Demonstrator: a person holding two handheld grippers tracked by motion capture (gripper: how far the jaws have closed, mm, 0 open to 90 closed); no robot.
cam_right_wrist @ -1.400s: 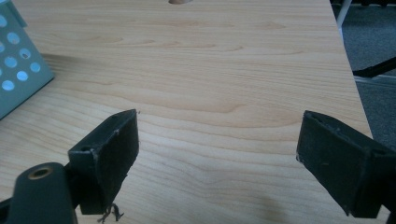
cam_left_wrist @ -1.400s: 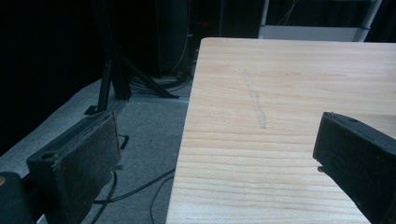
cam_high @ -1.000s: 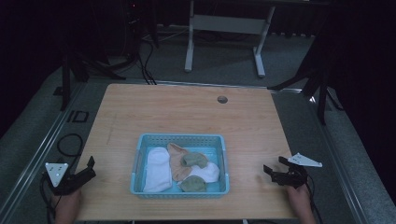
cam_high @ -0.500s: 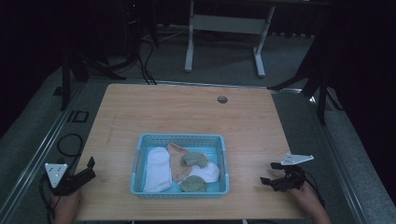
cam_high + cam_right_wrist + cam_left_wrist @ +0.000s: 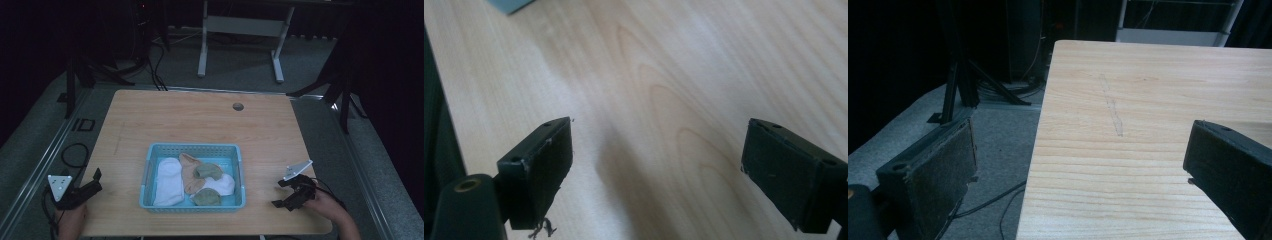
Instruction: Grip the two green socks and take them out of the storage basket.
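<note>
Gaping wide with nothing between them, the right gripper's (image 5: 284, 193) fingers (image 5: 541, 167) looked down on bare worktop (image 5: 200, 120), and a blue corner of the basket (image 5: 509, 5) showed at the top edge of the right gripper view. The left gripper's (image 5: 95, 181) fingers (image 5: 940, 172) were just as wide and just as empty, one hanging over the floor past the worktop's left edge, the other over the wood.

From the high view, each gripper sat near a front corner, well apart from the basket (image 5: 150, 165) between them. Socks lay heaped inside it: a white one (image 5: 167, 182) at the left, a tan one (image 5: 190, 172) beside it, two green ones (image 5: 207, 171) and another white one (image 5: 222, 185) at the right.

Judging by this, no grasp had begun; the step in hand looked like the approach. The next move would call for one gripper to swing inward over the basket's rim, drop onto a single sock and pinch it free of its neighbours.
</note>
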